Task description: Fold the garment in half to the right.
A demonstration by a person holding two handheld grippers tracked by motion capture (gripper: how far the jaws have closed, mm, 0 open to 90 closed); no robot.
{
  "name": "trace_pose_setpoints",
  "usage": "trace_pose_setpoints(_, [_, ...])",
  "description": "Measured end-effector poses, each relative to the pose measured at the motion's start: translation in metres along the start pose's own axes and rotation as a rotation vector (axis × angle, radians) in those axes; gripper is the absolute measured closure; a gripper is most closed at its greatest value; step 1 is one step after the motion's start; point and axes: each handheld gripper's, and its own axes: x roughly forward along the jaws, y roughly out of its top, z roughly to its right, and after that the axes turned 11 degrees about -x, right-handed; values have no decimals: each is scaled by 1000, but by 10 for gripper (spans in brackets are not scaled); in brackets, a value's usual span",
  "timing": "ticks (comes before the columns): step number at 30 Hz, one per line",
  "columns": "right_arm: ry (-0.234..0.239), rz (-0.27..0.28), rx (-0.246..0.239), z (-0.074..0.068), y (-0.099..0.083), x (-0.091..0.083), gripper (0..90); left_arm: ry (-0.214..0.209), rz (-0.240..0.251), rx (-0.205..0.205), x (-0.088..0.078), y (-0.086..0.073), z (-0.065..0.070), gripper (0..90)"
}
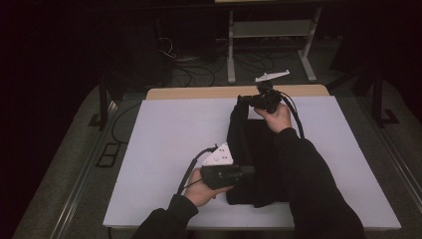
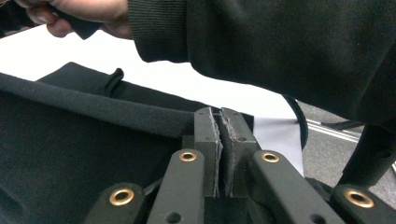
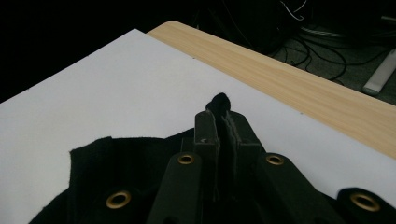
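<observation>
A white sheet (image 1: 164, 149) covers most of a pale wooden table (image 1: 199, 92), whose bare far edge shows as a strip beyond the sheet; in the right gripper view the same wood (image 3: 299, 88) runs diagonally behind the white. The room around is dark; grey carpeted floor (image 1: 64, 164) lies on both sides, loose cables (image 1: 194, 74) trail on it past the far edge, and a white metal stand (image 1: 271, 30) rises behind them.

A black cloth (image 1: 254, 164) lies right of the sheet's centre, reaching from near the front edge toward the far edge; its far left corner is lifted off the surface. The right gripper (image 1: 245, 101), held by the right hand (image 1: 275, 117), is closed on that raised corner; in the right gripper view a small tuft of the cloth (image 3: 218, 101) pokes out above the pinched jaws. The left gripper (image 1: 249, 172), held by the left hand (image 1: 199, 189), is at the cloth's near left edge; in the left gripper view its jaws are pressed together with a fold of cloth (image 2: 93, 107) running up to them, clamped on the fabric.

The black sleeve (image 1: 308, 179) hides the cloth's right side; black on black, the folds and the outline there are hard to tell, and the sleeve (image 2: 289, 46) blocks much of the left gripper view.
</observation>
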Motion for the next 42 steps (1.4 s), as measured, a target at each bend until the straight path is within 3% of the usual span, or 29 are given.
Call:
trace_pose_setpoints(10, [-16,7,34,14,-18,-13,826,-25,-33,7,25,5,3,845])
trace_pose_setpoints(32, [-24,0,148,44,-65,-27,824,-46,-77,-18,67,7,6,845])
trace_pose_setpoints(42, [-29,-18,159,52,-76,-27,823,-53,-107,-19,82,6,5,845])
